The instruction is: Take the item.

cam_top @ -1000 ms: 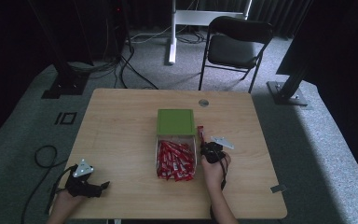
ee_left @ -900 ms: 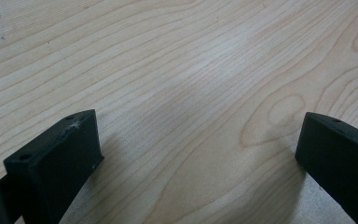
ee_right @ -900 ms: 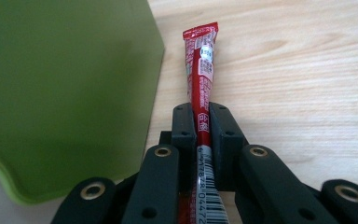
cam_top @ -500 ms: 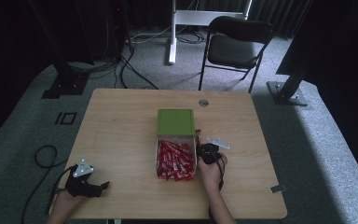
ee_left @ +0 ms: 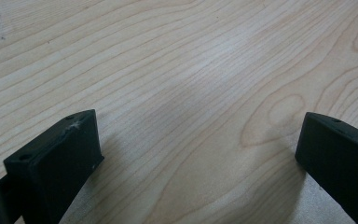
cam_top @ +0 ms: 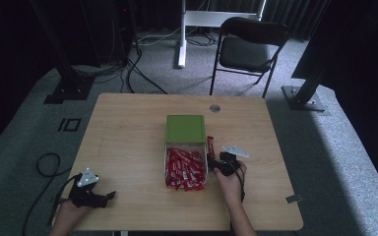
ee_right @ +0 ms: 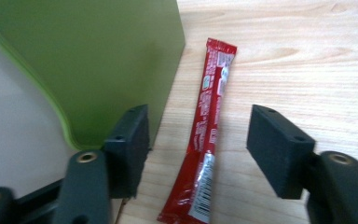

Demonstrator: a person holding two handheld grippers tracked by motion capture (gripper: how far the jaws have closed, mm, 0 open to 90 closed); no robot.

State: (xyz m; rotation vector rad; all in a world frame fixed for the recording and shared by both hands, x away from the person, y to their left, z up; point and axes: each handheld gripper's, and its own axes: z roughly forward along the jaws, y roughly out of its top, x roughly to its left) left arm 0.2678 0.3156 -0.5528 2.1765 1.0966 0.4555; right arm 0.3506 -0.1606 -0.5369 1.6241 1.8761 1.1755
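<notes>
Right of frame centre, the right gripper (ee_right: 198, 144) straddles a red sachet (ee_right: 205, 135) beside the green box (ee_right: 98, 60). Its jaws have just been opening, untouching. At lower left, the left gripper (ee_left: 198, 154) rests, jaws spread.

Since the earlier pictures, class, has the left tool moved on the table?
No. The left tool sits at the same spot near the table's front left corner, jaws open.

Wood table (cam_top: 128, 128): green box (cam_top: 185, 129), tray of red sachets (cam_top: 185, 168), one loose sachet (ee_right: 207, 130) beside the box.
</notes>
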